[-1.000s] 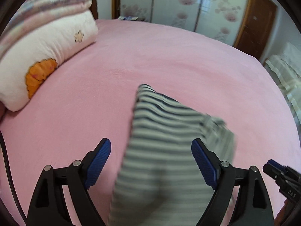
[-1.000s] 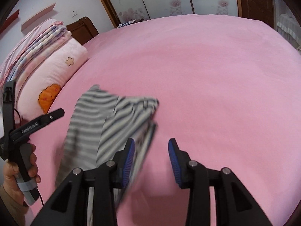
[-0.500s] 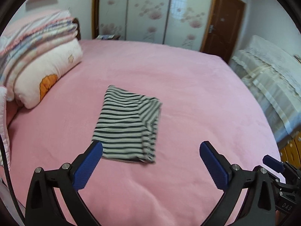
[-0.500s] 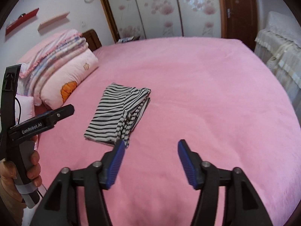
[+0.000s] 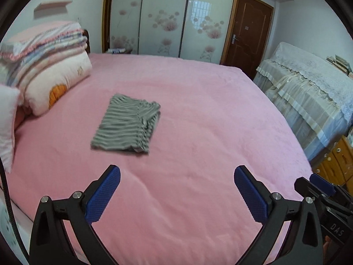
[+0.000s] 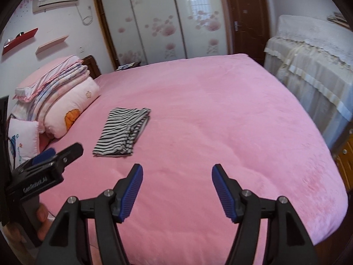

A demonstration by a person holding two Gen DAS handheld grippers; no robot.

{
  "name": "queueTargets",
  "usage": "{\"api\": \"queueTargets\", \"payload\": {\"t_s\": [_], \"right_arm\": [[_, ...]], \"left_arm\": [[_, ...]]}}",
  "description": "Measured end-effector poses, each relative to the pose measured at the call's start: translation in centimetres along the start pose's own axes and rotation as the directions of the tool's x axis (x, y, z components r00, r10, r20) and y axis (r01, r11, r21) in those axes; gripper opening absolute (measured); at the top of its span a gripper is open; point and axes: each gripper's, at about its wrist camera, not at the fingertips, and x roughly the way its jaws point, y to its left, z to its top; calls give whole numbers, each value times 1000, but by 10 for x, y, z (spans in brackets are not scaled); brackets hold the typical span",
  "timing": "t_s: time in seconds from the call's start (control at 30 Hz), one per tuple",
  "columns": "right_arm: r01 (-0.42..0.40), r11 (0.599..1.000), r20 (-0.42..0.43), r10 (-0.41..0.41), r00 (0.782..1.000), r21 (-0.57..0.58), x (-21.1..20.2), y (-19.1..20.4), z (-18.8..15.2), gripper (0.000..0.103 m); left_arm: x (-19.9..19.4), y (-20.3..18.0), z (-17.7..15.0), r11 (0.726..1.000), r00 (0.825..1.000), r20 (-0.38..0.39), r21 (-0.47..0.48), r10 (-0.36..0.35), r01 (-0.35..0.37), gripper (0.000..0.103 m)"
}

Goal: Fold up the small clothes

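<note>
The bed (image 5: pixel 198 114), spread with a pink cover, fills most of both views, and on it lies the one piece of clothing in sight — a small striped garment (image 6: pixel 123 131) folded into a compact rectangle. It rests flat on the cover, on the side nearer the pillow (image 6: pixel 72 108) and the stack of folded bedding (image 6: pixel 55 75), apart from both. One long edge shows several layers stacked on each other, so the folding of this piece looks finished, though the layers at that edge sit a little unevenly. No other loose clothes show on the bed, so as far as these views tell, nothing more waits to be folded; whether another piece lies out of view cannot be said.

Both tools are well clear of the garment, on the near side of the bed and angled down toward the cover. The left gripper (image 5: pixel 176 190) has its jaws spread very wide, nothing between the blue pads but bare pink cover. In the right wrist view it also shows at the lower left, with part of the hand (image 6: pixel 42 223) that grips its handle. The right gripper (image 6: pixel 177 191) has its jaws apart too, less widely, and they are empty — over the last moment they have been opening. Neither tool touches the garment or the bed, which reads as a release and retreat after the last fold.
</note>
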Motion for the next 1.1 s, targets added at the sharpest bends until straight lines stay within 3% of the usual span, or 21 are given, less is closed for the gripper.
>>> {"api": "queueTargets", "payload": {"t_s": [0.13,0.23,0.37,0.57,1.1], "right_arm": [[24,1000,8,-24,1000,4,-16,-9,-10,66],[34,999,10,-34,999,16,-27,-17,-18,66],[23,998,-2,-23,1000,58,-36,-25,-22,66],[38,997,10,-39,999,74,-51,-32,-27,66],[50,999,-17,-50,999,4,-53,-19,-45,66]], "left_arm": [[-9,-3,-11,999,999,-35,-41,-14,13,102],[-16,-9,-16,998,996,-74,-21,59,-60,102],[-27,-18,-25,992,990,-54,22,128,-127,102],[-36,-25,-35,998,994,-83,19,67,-65,102],[-59,-54,-43,993,997,-23,92,79,-77,102]]}}
